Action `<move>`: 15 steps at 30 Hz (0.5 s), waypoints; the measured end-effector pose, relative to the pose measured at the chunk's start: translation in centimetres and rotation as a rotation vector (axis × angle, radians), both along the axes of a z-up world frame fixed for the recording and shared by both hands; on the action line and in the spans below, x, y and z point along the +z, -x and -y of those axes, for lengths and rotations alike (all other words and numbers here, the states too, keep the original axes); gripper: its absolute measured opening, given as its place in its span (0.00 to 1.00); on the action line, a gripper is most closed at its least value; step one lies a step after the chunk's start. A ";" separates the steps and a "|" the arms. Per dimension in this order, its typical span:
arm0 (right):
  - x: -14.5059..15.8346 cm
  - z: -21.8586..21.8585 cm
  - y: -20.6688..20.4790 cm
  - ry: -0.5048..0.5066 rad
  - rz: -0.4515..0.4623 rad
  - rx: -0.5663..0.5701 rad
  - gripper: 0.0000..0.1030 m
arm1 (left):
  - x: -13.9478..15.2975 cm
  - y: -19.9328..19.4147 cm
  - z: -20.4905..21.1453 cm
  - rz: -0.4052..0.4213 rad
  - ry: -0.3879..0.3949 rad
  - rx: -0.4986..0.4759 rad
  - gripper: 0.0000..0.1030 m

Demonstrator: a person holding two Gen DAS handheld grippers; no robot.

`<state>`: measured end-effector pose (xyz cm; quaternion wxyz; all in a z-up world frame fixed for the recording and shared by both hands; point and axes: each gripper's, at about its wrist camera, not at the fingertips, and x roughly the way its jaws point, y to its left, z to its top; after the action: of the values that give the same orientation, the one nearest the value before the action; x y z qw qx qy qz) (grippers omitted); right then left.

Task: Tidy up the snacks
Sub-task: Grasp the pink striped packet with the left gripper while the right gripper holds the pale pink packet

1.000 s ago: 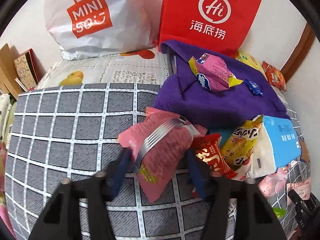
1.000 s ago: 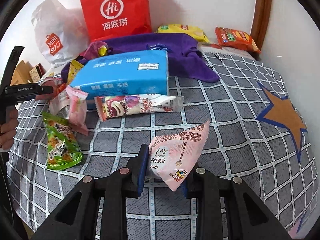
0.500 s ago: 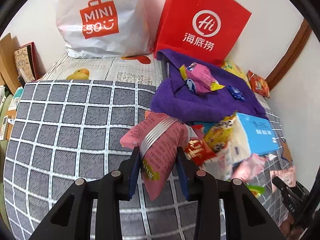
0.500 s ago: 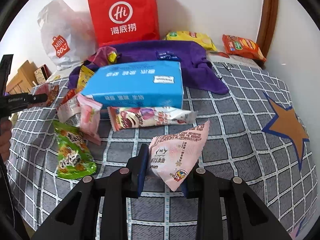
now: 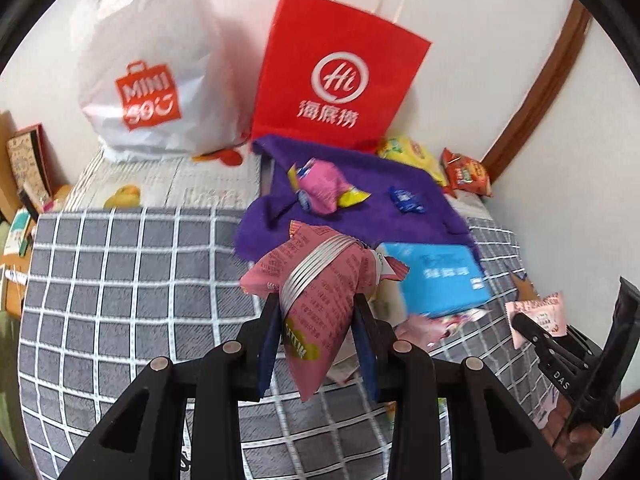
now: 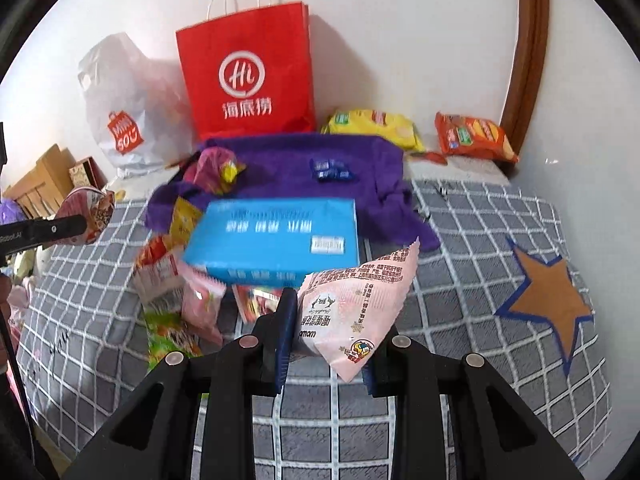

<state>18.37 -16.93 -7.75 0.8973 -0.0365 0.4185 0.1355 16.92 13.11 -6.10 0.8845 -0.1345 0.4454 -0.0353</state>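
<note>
At the lower centre of the left wrist view, the left gripper (image 5: 316,332) has its fingers clamped on a dark pink snack packet (image 5: 316,300) with a silver band, held clear of the grey checked bedspread (image 5: 120,280). The right gripper (image 6: 326,330) (lower centre of its own view) pinches a pale pink snack packet (image 6: 356,304). Above both lie a blue box (image 6: 276,240), a purple cloth (image 5: 360,208) and a red paper bag (image 5: 336,76).

White walls (image 6: 400,40) and brown wooden trim (image 6: 528,52) back a grid-patterned bedspread (image 5: 120,264).
</note>
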 end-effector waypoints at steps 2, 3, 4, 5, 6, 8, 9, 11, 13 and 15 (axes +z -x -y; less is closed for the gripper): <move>0.7 -0.1 -0.5 0.001 0.010 -0.004 0.28 | 0.9 -0.3 0.4 0.016 -0.004 -0.004 0.32; 1.2 -0.2 -0.9 0.001 0.012 -0.006 0.28 | 1.4 -0.6 0.6 0.022 -0.007 -0.005 0.32; 1.4 -0.2 -1.2 -0.001 0.013 -0.007 0.28 | 1.8 -0.7 0.8 0.025 -0.009 -0.007 0.32; 1.7 -0.3 -1.5 -0.004 0.014 -0.007 0.28 | 2.1 -0.9 0.9 0.029 -0.009 -0.008 0.32; 2.0 -0.4 -1.9 -0.005 0.016 -0.003 0.28 | 2.5 -1.1 1.1 0.033 -0.009 -0.011 0.32; 2.5 -0.8 -2.6 0.001 0.020 -0.001 0.28 | 3.1 -1.5 1.4 0.042 -0.009 -0.017 0.32; 2.8 -1.1 -3.1 0.003 0.024 0.006 0.28 | 3.4 -1.8 1.5 0.046 -0.009 -0.019 0.32; 3.2 -1.6 -3.9 0.001 0.024 0.021 0.28 | 3.8 -2.4 1.8 0.050 -0.009 -0.021 0.32; 3.4 -2.2 -4.7 0.003 0.025 0.031 0.28 | 4.1 -3.3 2.0 0.052 -0.011 -0.023 0.32; 3.6 -2.8 -5.6 0.008 0.027 0.036 0.28 | 4.2 -4.2 2.1 0.051 -0.006 -0.023 0.32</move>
<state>23.96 -14.14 -4.17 0.9001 -0.0496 0.4063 0.1493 21.16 11.00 -1.91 0.8956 -0.1257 0.4242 -0.0476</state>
